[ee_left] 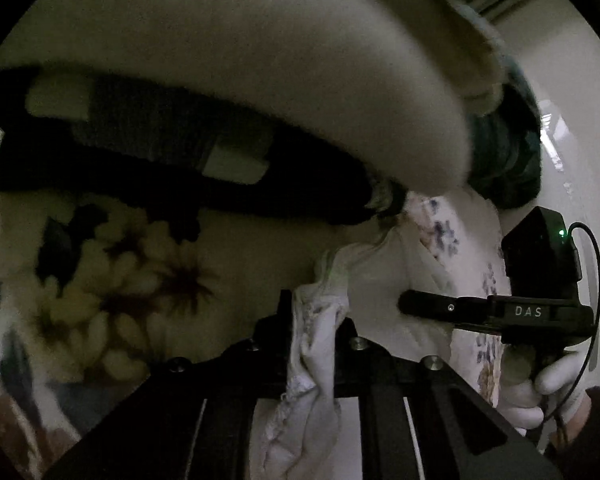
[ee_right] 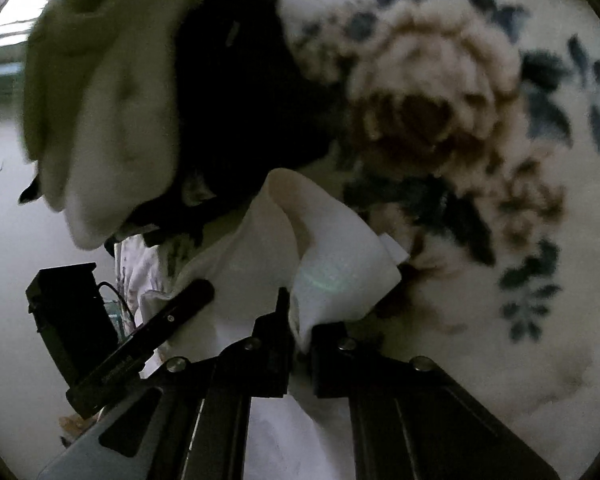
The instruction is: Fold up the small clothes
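A: So, where is the left hand-held gripper (ee_left: 314,316) right now?

B: Angled down over the floral blanket (ee_left: 112,292), its jaws closed tight on a bunched, frilled edge of the white garment (ee_left: 320,344). The cloth runs up between the fingers and trails ahead of them toward a dark garment (ee_left: 172,168) and a cream fleecy one (ee_left: 260,80) lying farther out.

A: And the other one?

B: The right hand-held gripper (ee_right: 300,328) also tilts downward, and its jaws are pinched shut on a smooth fold of the same white garment (ee_right: 332,264), which curls up just ahead of its fingertips. In the left wrist view it sits off to the right, pointing sideways across the cloth, gripped from below by a hand (ee_left: 540,392) in a pale glove with a dark sleeve behind it.

A: Are the two grippers close?

B: Near each other, each holding a different edge of the garment, not touching. From the right wrist view the left hand-held gripper comes in from the lower left, slanting up over the white fabric, with the big flower print of the blanket (ee_right: 480,160) beyond and to the right
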### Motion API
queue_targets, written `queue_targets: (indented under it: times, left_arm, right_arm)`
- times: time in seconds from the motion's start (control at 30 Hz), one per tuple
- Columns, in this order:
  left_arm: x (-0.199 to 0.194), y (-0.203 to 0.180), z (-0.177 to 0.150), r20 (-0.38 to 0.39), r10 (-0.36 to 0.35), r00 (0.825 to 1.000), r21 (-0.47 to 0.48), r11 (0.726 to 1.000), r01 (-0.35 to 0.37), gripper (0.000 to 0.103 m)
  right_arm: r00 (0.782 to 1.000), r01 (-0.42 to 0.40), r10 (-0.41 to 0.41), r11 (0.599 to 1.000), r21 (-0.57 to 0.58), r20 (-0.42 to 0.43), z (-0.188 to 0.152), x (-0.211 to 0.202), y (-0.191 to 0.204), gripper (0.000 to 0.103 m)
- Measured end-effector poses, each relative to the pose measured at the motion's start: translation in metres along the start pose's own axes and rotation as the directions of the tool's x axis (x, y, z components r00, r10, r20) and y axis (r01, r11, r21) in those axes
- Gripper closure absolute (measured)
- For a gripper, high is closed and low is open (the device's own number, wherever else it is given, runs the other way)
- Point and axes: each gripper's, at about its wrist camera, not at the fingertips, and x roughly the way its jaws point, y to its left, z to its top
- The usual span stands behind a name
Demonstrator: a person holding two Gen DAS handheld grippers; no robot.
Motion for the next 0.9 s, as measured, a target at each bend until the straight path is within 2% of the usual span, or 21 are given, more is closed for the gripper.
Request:
queue_targets:
  times: [0.1,0.3,0.43,0.53,0.63,0.7,0.73,0.77,0.8,0.87,0.9]
  left_arm:
    - [-0.013,-0.016,-0.002,0.051,-0.005,0.999,0.038,0.999,0.003,0.095]
    - [-0.064,-0.04,-0.02,0.134,-0.055,0.989,0.107,0.993,0.041,0.094]
    - [-0.087,-0.052,-0.048,0.149,-0.096,0.984,0.12,0.99,0.078,0.094]
    - [-0.099,-0.055,-0.074,0.141,-0.116,0.983,0.12,0.988,0.099,0.093]
    - [-0.109,-0.056,-0.106,0.096,-0.137,0.986,0.094,0.987,0.128,0.089]
    - [-0.114,-0.053,-0.134,0.051,-0.13,0.99,0.081,0.989,0.126,0.08]
    - [-0.111,-0.052,-0.148,0.015,-0.148,0.989,0.076,0.986,0.147,0.079]
    - [-0.108,-0.047,-0.166,-0.043,-0.135,0.99,0.067,0.988,0.138,0.079]
    - [-0.106,-0.042,-0.181,-0.099,-0.106,0.989,0.058,0.992,0.112,0.077]
    - [-0.1,-0.029,-0.212,-0.206,-0.056,0.977,0.048,0.997,0.067,0.07]
    - [-0.101,-0.022,-0.224,-0.242,-0.03,0.97,0.036,0.999,0.04,0.068]
  right_arm:
    - [0.999,-0.016,0.018,0.999,-0.04,0.04,-0.012,-0.017,0.016,0.096]
    - [0.993,-0.021,0.04,0.987,-0.158,0.113,-0.047,-0.081,0.035,0.096]
    - [0.988,-0.031,0.063,0.974,-0.223,0.139,-0.091,-0.112,0.05,0.096]
    - [0.988,-0.051,0.087,0.964,-0.259,0.13,-0.131,-0.119,0.061,0.096]
    - [0.994,-0.027,0.058,0.952,-0.306,0.093,-0.183,-0.117,0.065,0.094]
    - [0.999,-0.025,0.036,0.941,-0.336,0.027,-0.215,-0.111,0.061,0.089]
    - [1.0,-0.012,0.005,0.935,-0.355,-0.022,-0.235,-0.105,0.057,0.083]
    - [0.998,0.002,-0.023,0.93,-0.368,-0.055,-0.249,-0.101,0.052,0.078]
    - [0.995,0.02,-0.056,0.926,-0.376,-0.086,-0.263,-0.098,0.045,0.076]
    - [0.979,0.026,-0.099,0.927,-0.373,-0.179,-0.29,-0.091,0.028,0.059]
    - [0.971,0.045,-0.127,0.928,-0.37,-0.2,-0.299,-0.09,0.021,0.055]
